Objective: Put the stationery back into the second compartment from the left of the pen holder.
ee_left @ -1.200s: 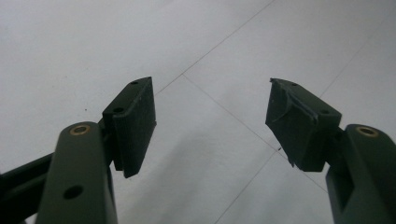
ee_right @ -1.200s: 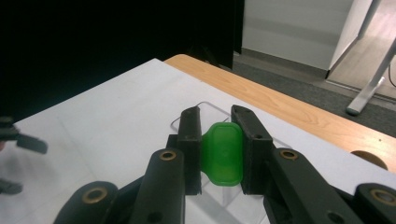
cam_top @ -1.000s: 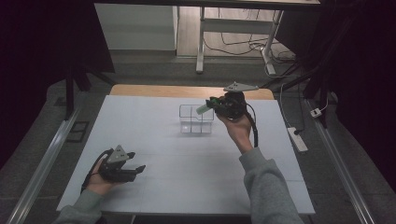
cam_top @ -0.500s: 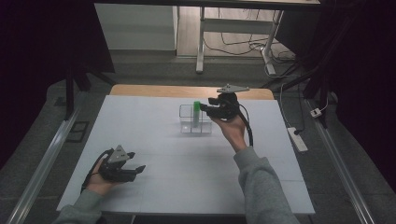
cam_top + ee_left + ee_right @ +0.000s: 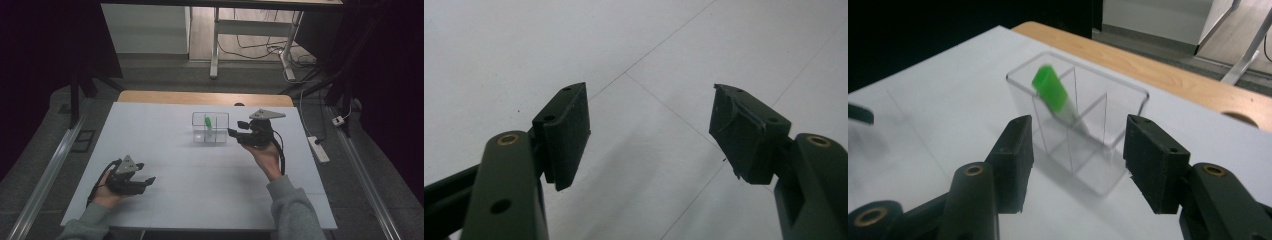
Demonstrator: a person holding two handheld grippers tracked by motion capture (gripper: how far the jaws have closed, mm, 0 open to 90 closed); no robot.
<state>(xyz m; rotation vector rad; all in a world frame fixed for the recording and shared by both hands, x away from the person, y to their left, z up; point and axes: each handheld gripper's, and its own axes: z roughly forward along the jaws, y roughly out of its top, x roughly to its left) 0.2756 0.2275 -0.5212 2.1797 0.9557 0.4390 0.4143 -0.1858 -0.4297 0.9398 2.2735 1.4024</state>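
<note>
My right fingers (image 5: pixel 1075 160) have just been opening, empty; the green marker (image 5: pixel 1053 94) leans in the clear divided box (image 5: pixel 1128 95). Left fingers (image 5: pixel 649 135) stand apart.

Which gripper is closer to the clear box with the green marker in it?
The right gripper, held just beside the clear box. The left gripper rests far off near the table's front edge.

You are working in a lab or test room, dim at the edges. A white table (image 5: pixel 165 150) with a wooden back edge stands on grey carpet, metal rails run along both sides, cables (image 5: pixel 260 47) trail beneath a metal-legged desk behind, and a power strip (image 5: pixel 318 149) lies on the floor.
</note>
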